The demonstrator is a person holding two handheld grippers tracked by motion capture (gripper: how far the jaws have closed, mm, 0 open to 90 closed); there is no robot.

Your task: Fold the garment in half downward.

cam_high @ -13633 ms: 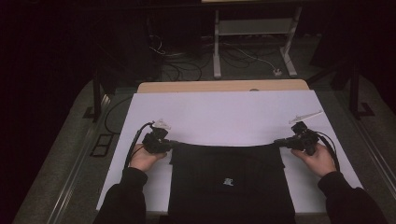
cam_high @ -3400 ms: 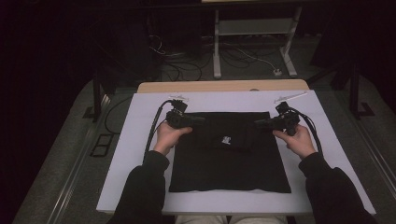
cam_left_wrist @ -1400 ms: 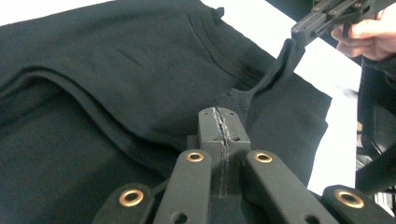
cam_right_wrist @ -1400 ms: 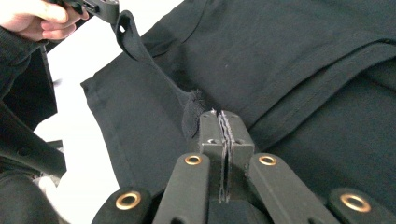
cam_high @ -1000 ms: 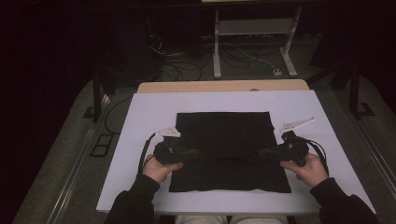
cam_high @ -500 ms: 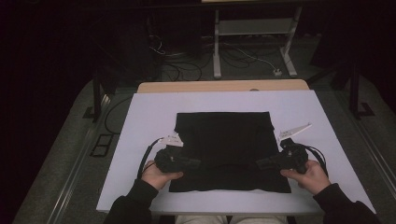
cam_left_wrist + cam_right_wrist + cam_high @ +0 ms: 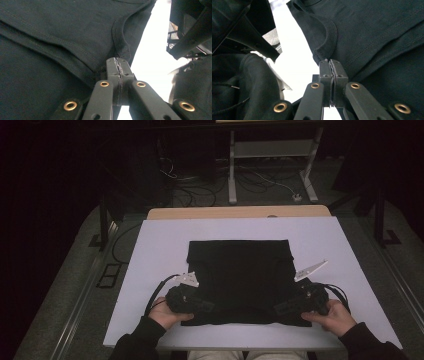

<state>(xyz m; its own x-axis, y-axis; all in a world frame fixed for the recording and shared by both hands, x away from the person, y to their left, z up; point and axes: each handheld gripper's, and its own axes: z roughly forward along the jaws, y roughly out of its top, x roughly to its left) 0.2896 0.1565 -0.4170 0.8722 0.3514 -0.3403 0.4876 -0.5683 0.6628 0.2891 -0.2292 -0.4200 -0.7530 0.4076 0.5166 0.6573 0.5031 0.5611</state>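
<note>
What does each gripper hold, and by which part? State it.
Both hold the black garment: the left gripper pinches its near-left edge at a hem, and the right gripper its near-right edge at a hem.

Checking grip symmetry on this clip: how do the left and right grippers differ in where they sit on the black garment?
The left gripper sits at the black garment's near left edge, the right gripper at its near right edge. The left's grey plate lies flatter; the right's tilts up. Both are shut, each at a curved hem.

black garment [image 7: 239, 275] near corners hidden under both hands' tools
</note>
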